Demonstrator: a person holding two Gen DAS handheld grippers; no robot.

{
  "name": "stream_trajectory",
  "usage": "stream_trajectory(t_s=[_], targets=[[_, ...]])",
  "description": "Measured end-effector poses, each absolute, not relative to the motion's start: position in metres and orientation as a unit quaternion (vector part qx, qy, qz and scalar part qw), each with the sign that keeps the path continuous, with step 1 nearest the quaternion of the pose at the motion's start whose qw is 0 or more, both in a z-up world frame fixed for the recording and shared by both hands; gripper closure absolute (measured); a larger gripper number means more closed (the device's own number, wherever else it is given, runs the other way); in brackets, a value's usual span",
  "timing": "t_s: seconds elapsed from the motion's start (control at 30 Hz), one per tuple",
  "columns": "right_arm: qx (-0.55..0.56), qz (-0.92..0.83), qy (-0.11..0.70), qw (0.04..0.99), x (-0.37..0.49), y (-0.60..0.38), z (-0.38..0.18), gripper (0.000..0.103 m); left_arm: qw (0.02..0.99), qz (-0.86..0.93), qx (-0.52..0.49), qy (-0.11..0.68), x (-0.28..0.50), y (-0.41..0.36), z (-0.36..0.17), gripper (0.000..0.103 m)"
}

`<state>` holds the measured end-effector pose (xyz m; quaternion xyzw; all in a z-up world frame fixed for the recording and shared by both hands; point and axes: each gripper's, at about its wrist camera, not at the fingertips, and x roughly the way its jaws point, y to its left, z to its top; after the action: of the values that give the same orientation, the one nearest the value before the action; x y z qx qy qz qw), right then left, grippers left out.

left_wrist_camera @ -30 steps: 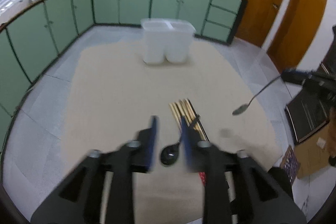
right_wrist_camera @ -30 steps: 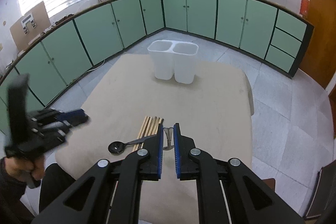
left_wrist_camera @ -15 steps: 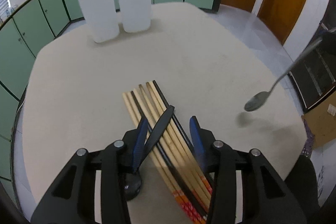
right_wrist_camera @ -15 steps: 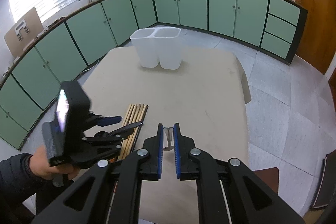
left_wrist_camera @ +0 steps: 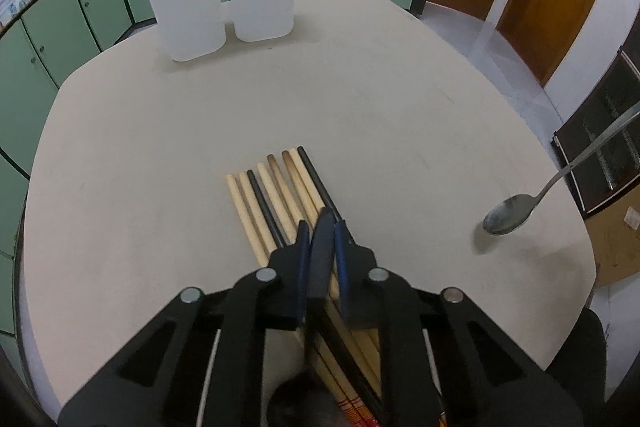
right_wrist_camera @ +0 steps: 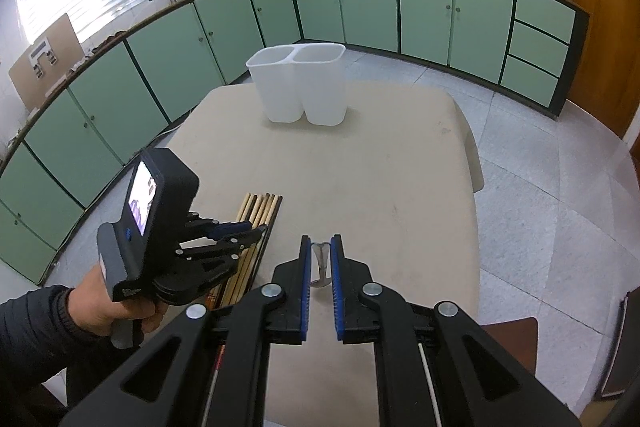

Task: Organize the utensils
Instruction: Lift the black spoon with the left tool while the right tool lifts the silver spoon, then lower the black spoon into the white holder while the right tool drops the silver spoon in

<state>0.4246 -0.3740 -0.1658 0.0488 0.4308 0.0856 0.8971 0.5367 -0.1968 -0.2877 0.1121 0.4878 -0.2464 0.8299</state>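
left gripper (left_wrist_camera: 320,239) clamped black spoon (left_wrist_camera: 319,267) handle over chopsticks (left_wrist_camera: 276,199); right gripper (right_wrist_camera: 320,263) pinched metal spoon (left_wrist_camera: 508,217), bowl seen only from left view.

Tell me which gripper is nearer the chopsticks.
Left. The left gripper sits directly over the chopsticks, shut on a black spoon handle; the right gripper hovers off to their right, holding a metal spoon.

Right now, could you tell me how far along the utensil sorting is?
Nothing looks sorted: the white two-compartment plastic holder shows nothing inside. In hand: the left tool grips a black spoon handle; the right tool holds a silver metal spoon. The chopsticks remain on the table.
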Motion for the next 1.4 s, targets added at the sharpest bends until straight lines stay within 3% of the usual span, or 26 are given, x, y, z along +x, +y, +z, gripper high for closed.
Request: stream_trajectory(t_s=[0.07,0.13,0.43,0.67,0.8,1.03,1.1,1.4], targets=[[0.047,0.086,0.431,0.897,0.425,-0.374,-0.166,0.094,0.835,-0.244,0.107,0.481,0.536,-0.193,-0.284,0.093],[0.047,0.086,0.431,0.897,0.425,-0.373,-0.166,0.094,0.839,-0.246,0.096,0.475,0.535,-0.183,-0.277,0.103],[0.04,0.09,0.428,0.898,0.427,-0.364,-0.162,0.094,0.835,-0.269,0.085,0.473,0.53,-0.173,-0.261,0.103],[0.045,0.091,0.429,0.898,0.422,-0.366,-0.165,0.094,0.817,-0.276,0.118,0.493,0.529,-0.186,-0.282,0.098],[0.049,0.088,0.433,0.896,0.424,-0.372,-0.168,0.094,0.819,-0.271,0.127,0.49,0.526,-0.19,-0.283,0.081],[0.052,0.088,0.431,0.896,0.427,-0.373,-0.167,0.094,0.814,-0.276,0.139,0.491,0.526,-0.194,-0.287,0.082],[0.054,0.087,0.431,0.896,0.426,-0.373,-0.168,0.094,0.814,-0.275,0.141,0.492,0.527,-0.193,-0.288,0.09],[0.056,0.086,0.431,0.897,0.425,-0.372,-0.169,0.094,0.82,-0.269,0.13,0.488,0.528,-0.187,-0.282,0.091]])
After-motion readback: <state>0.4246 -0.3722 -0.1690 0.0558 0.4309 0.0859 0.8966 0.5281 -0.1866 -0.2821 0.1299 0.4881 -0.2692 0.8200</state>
